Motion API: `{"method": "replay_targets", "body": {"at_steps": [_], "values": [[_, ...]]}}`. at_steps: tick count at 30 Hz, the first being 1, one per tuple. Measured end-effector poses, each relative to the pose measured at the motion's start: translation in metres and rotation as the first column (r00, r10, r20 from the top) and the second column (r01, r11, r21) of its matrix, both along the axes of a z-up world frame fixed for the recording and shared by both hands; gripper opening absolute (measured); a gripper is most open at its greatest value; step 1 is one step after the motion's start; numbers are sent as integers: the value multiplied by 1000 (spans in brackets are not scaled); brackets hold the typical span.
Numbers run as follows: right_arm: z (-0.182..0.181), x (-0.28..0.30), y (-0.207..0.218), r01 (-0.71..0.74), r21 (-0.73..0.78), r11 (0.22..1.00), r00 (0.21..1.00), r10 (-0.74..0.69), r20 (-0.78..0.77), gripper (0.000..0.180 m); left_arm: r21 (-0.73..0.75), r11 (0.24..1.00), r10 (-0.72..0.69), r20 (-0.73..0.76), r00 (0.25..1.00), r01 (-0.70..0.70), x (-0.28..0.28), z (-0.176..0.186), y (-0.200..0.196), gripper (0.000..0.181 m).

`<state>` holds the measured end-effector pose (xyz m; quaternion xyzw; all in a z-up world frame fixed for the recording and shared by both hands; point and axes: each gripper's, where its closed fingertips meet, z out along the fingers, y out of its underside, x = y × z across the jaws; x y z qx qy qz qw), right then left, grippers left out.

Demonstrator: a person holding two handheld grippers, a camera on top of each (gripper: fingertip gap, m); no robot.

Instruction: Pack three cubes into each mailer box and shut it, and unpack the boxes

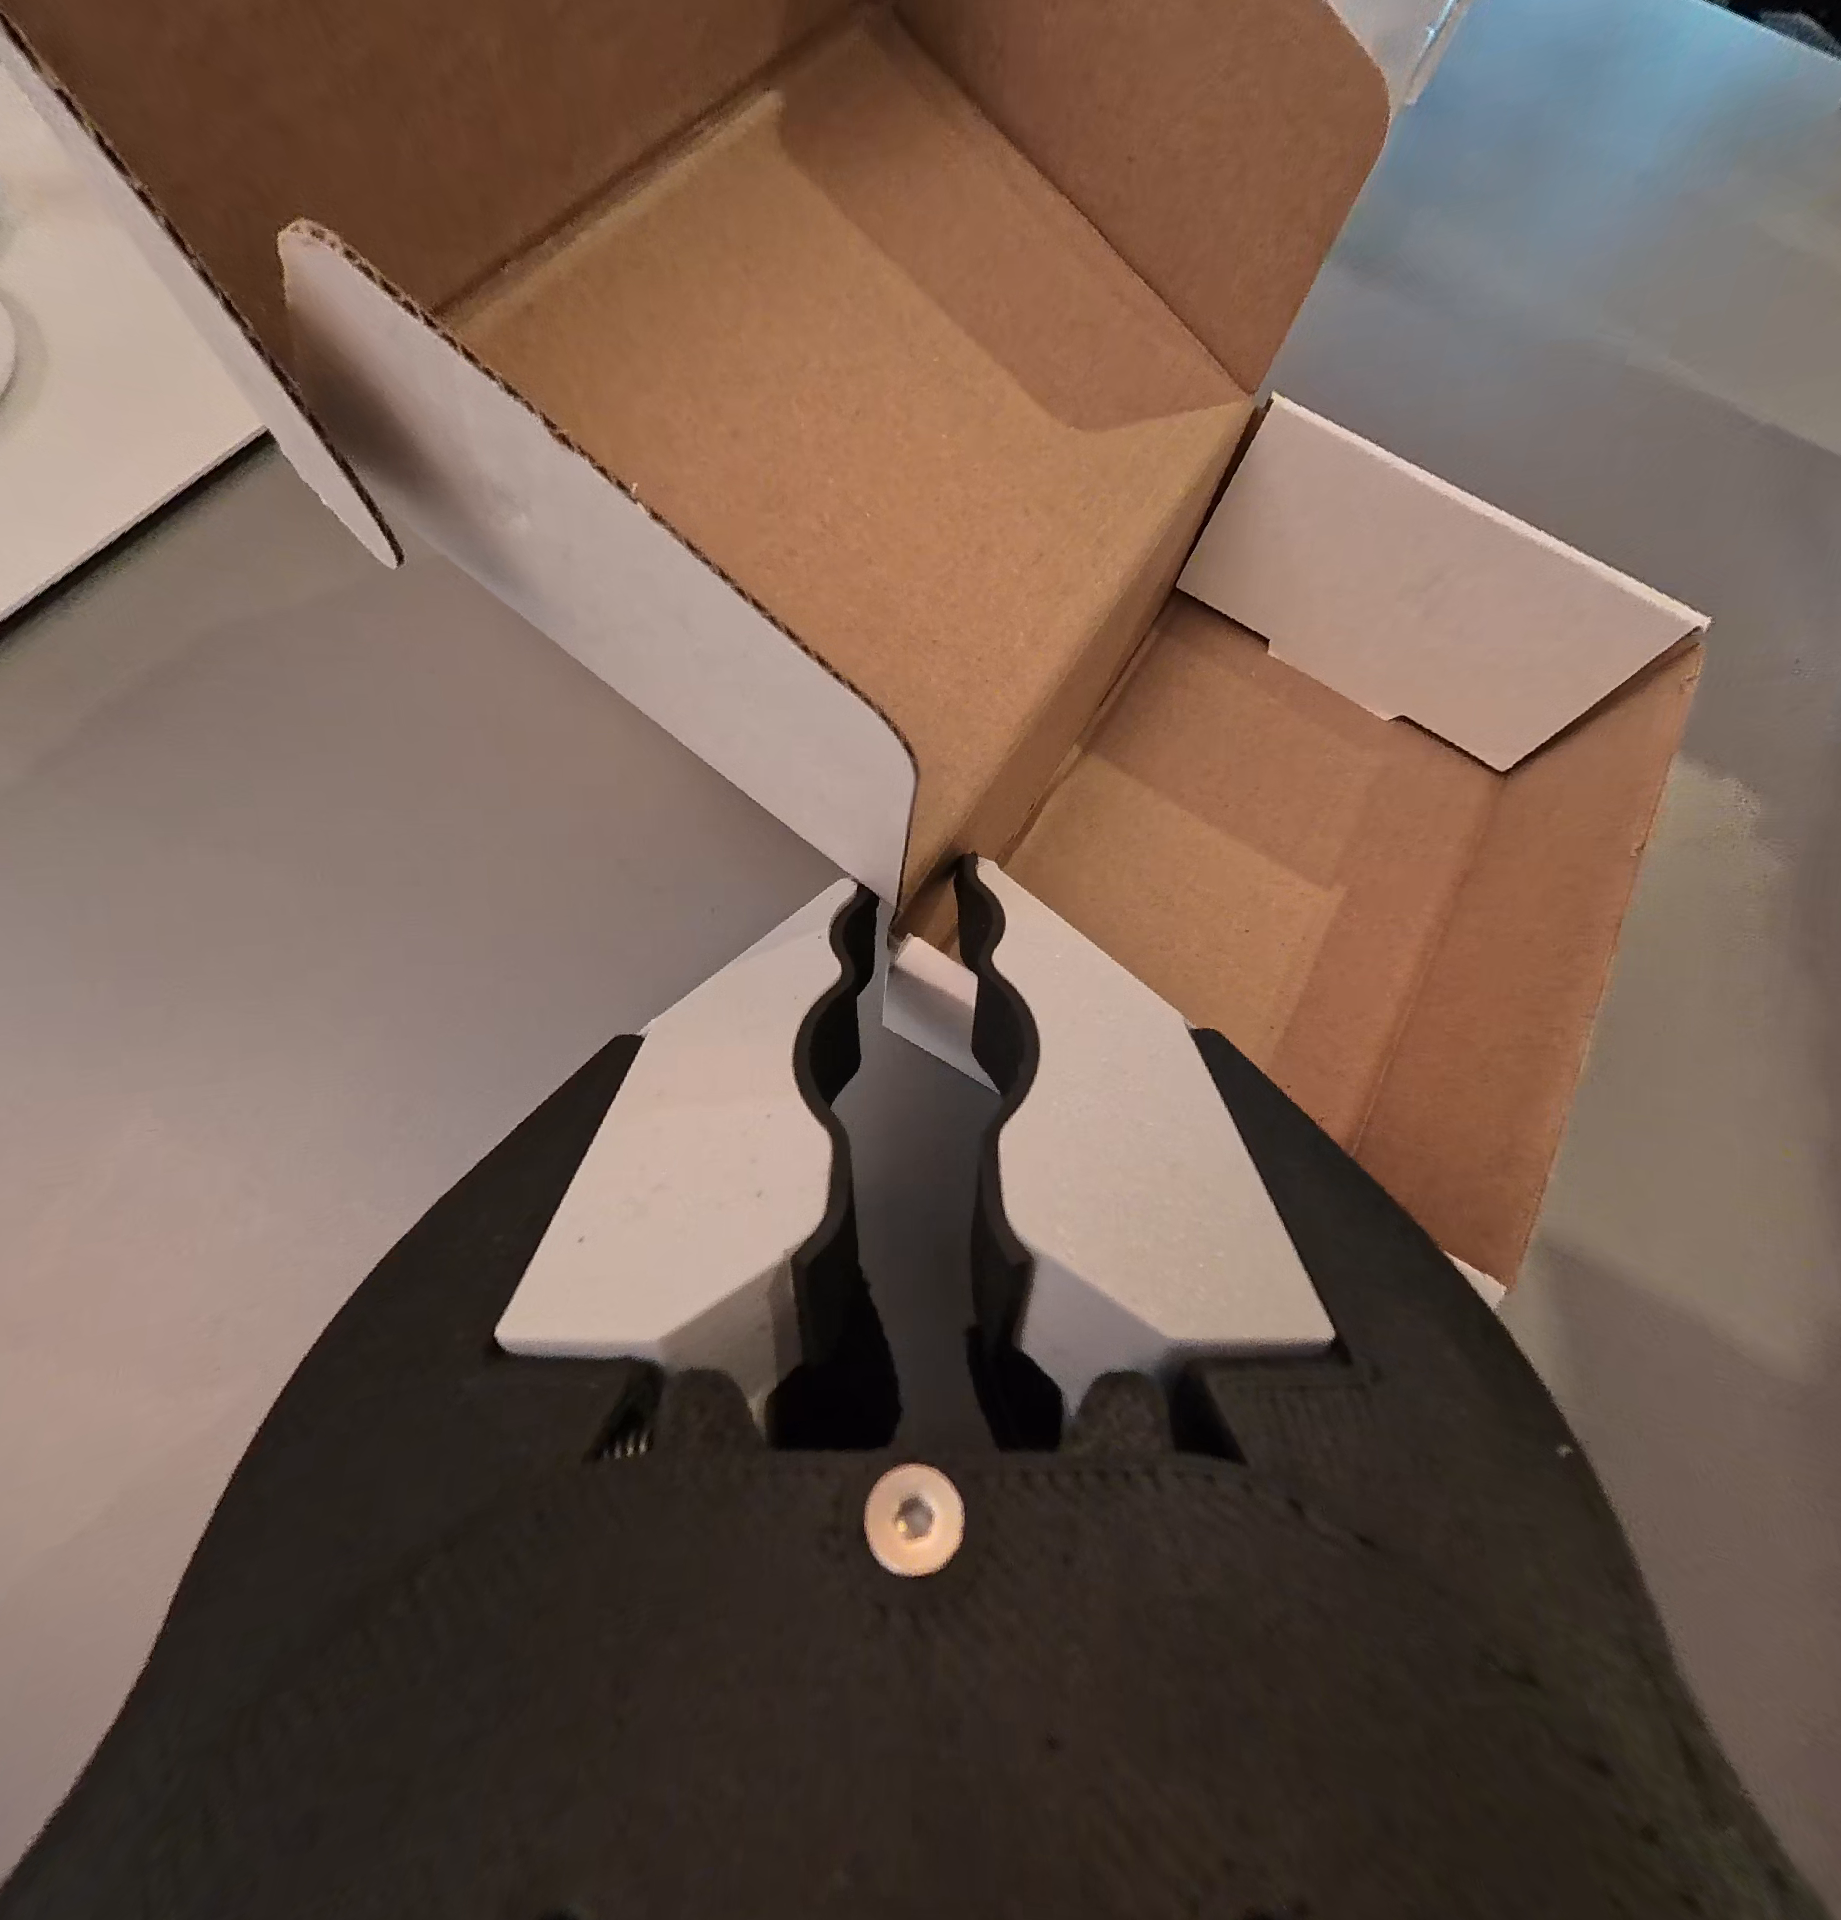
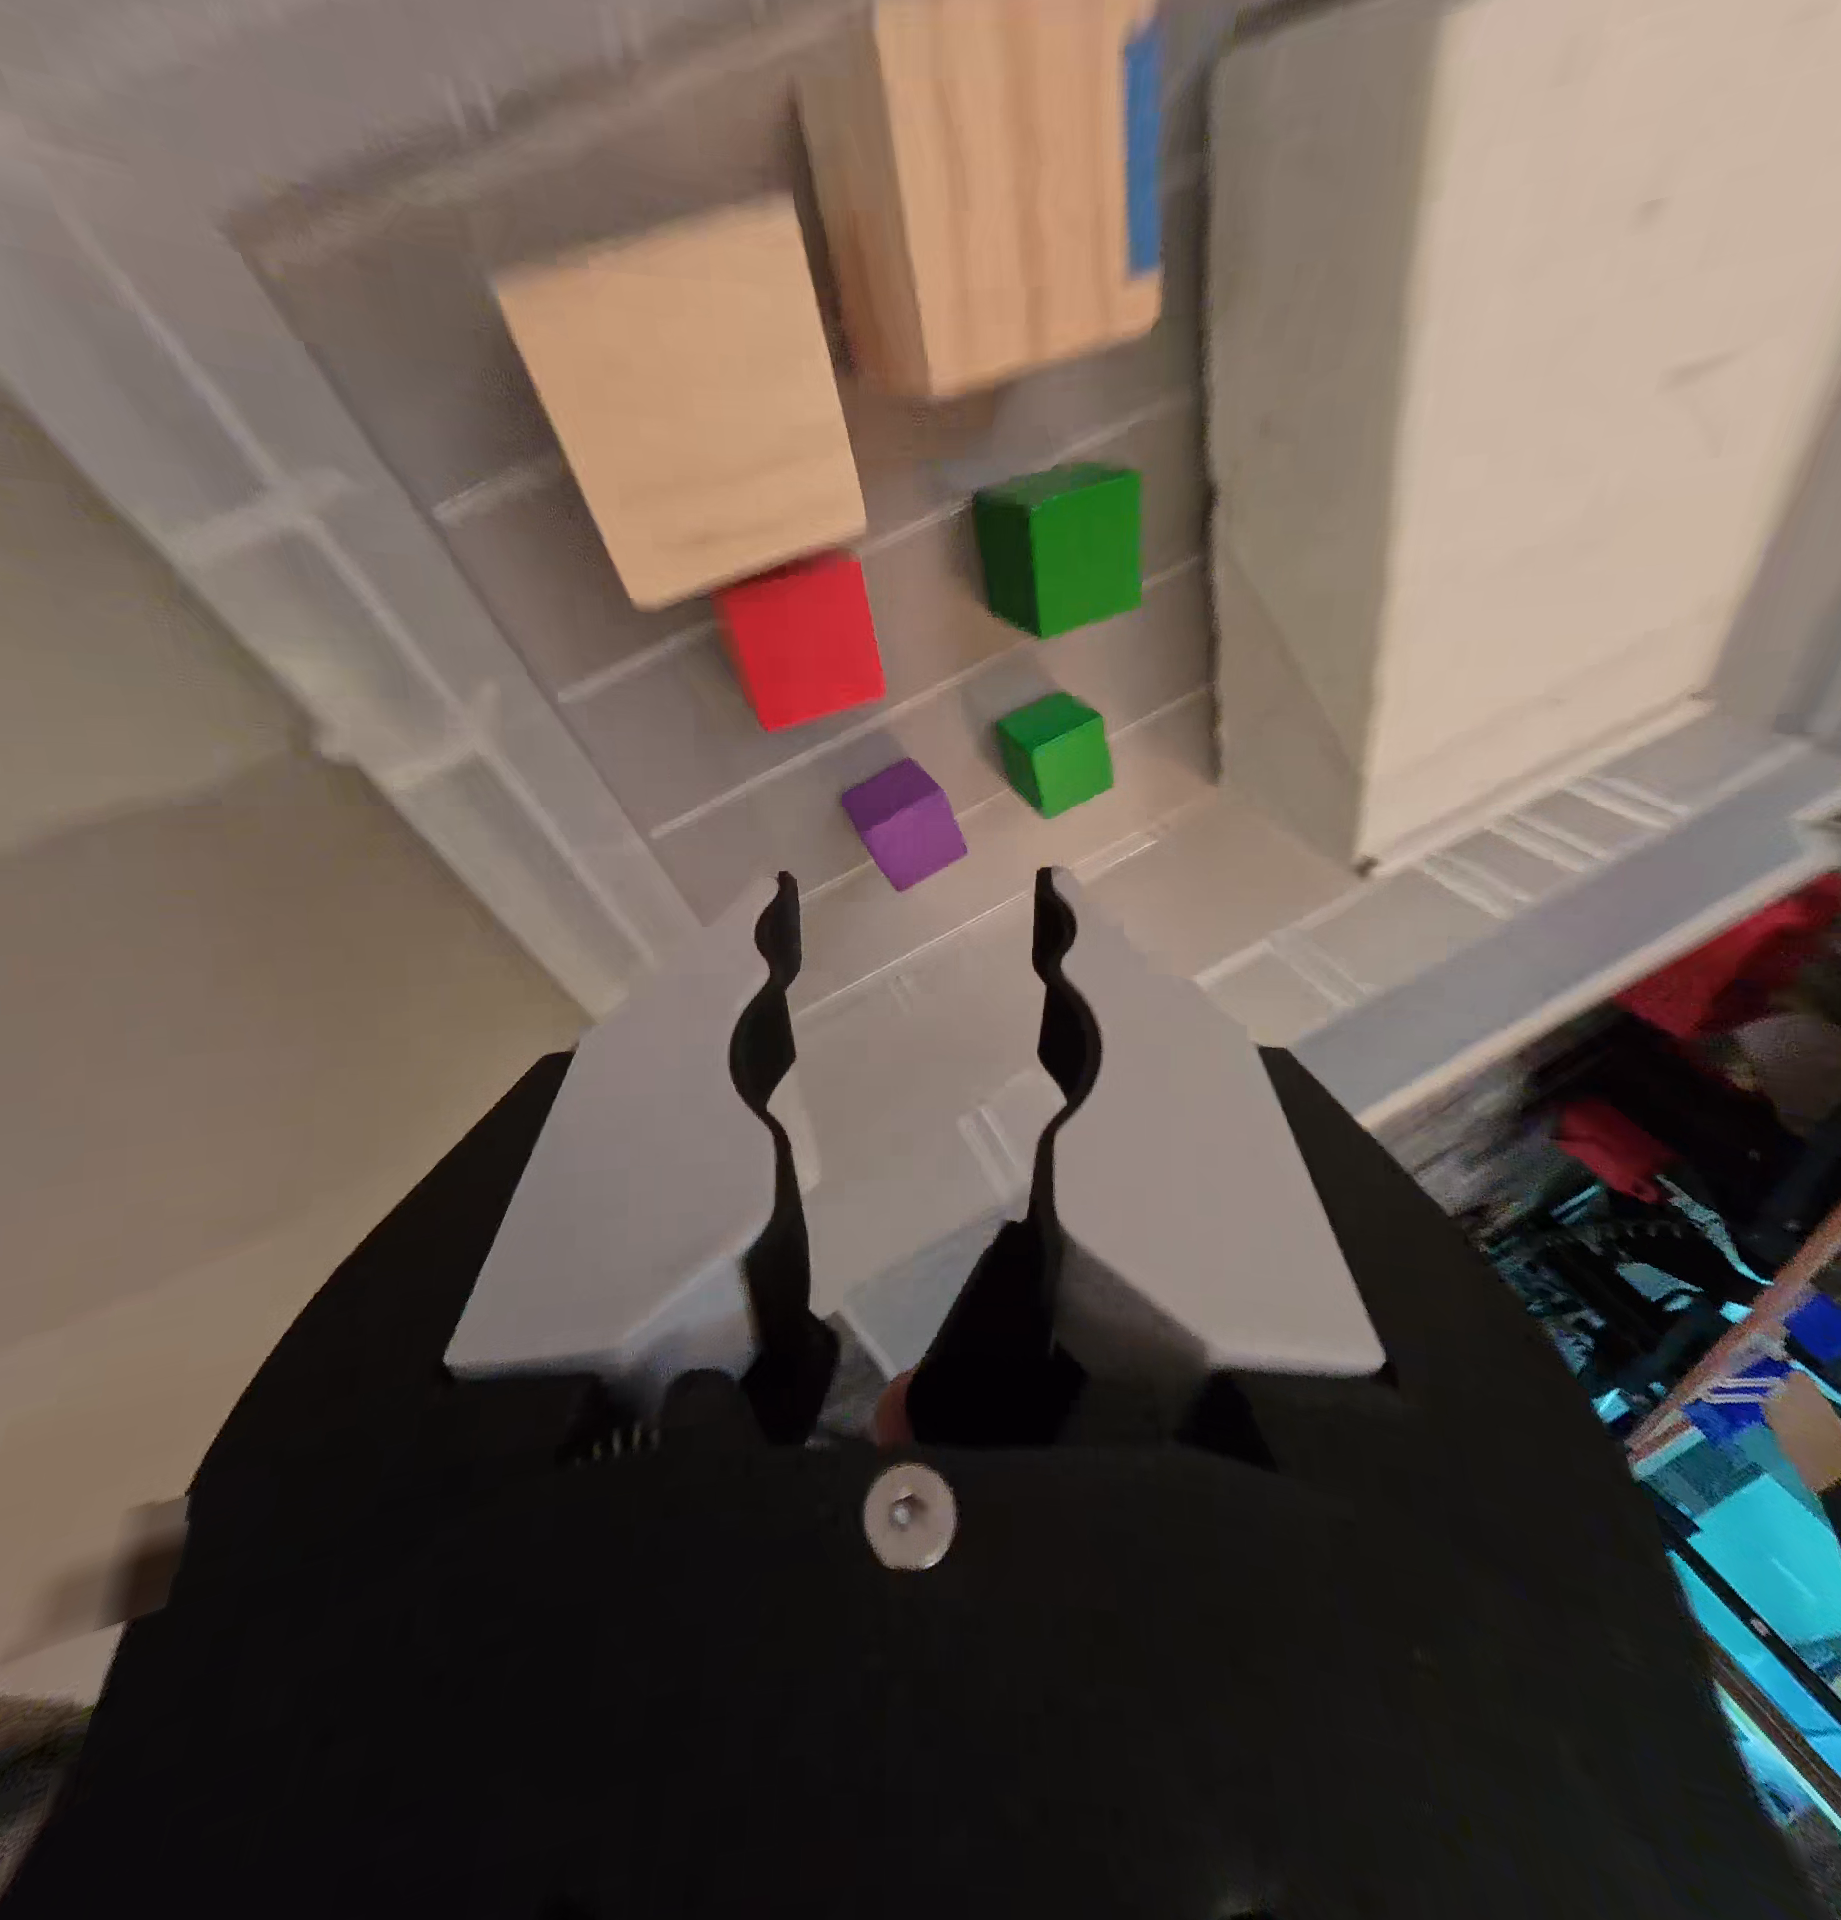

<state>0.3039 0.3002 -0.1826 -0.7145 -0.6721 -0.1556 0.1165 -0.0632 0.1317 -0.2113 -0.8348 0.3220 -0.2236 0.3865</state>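
In the left wrist view, a white mailer box [image 1: 1415, 935] with a brown inside lies open and empty on the grey table. Its lid [image 1: 843, 416] is raised. My left gripper [image 1: 916, 888] is shut on the corner of the lid's front flap. In the right wrist view, my right gripper [image 2: 916, 881] is open and empty above the near edge of a clear plastic bin [image 2: 376, 582]. In the bin lie a purple cube [image 2: 903, 823] just beyond the fingertips, a small green cube [image 2: 1054, 753], a large green cube [image 2: 1059, 545], a red cube [image 2: 800, 642] and two plain wooden cubes [image 2: 687, 405].
A tall white block or box [image 2: 1570, 364] stands at the bin's right side. Blurred red, black and blue clutter [image 2: 1674, 1195] lies beyond the bin at lower right. A white object [image 1: 22, 312] sits at the left edge of the grey table [image 1: 272, 935].
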Motion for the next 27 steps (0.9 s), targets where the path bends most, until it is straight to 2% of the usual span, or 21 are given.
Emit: {"method": "replay_targets", "body": {"at_steps": [3, 6, 9, 10, 13, 14, 17, 20, 21, 23, 25, 27], "values": [[44, -69, -44, -63, 36, 997, 960, 71, -269, 42, 4, 1000, -4, 2, 1000, 4, 0, 0, 0, 15], [78, -149, -117, -123, -69, 990, 812, 60, -581, 42, 9, 1000, -20, -19, 1000, 21, 0, 0, -1, 14], [90, -207, -168, -180, -174, 968, 663, -11, -748, 41, -1, 999, -48, -35, 998, 48, 2, 0, -5, 12], [85, -219, -177, -182, -200, 963, 642, -38, -765, 42, -4, 999, -54, -38, 998, 54, 2, 0, -7, 12], [52, -231, -172, -84, -238, 968, 630, -134, -765, 66, -3, 997, -76, -34, 996, 76, 3, 0, -11, 12], [44, -233, -171, -66, -270, 961, 597, -178, -782, 70, -1, 996, -89, -30, 996, 89, 3, 1, -13, 12], [39, -246, -169, -75, -428, 901, 386, -369, -845, 78, -6, 995, -97, -11, 995, 97, 4, 1, -14, 13], [30, -256, -167, -119, -518, 847, 253, -479, -841, 84, -11, 995, -103, 12, 995, 103, 5, 1, -14, 13], [33, -259, -166, -157, -546, 823, 186, -519, -834, 86, -11, 994, -107, 20, 994, 107, 5, 1, -14, 13], [40, -260, -162, -238, -605, 760, 63, -610, -790, 84, -5, 994, -113, 24, 993, 113, 5, 1, -13, 14], [45, -257, -156, -311, -621, 719, -22, -659, -752, 77, -6, 994, -112, 30, 993, 113, 4, 0, -12, 13], [44, -256, -150, -329, -629, 705, -56, -679, -732, 59, 2, 993, -119, 29, 992, 119, 3, 0, -12, 13]]}}
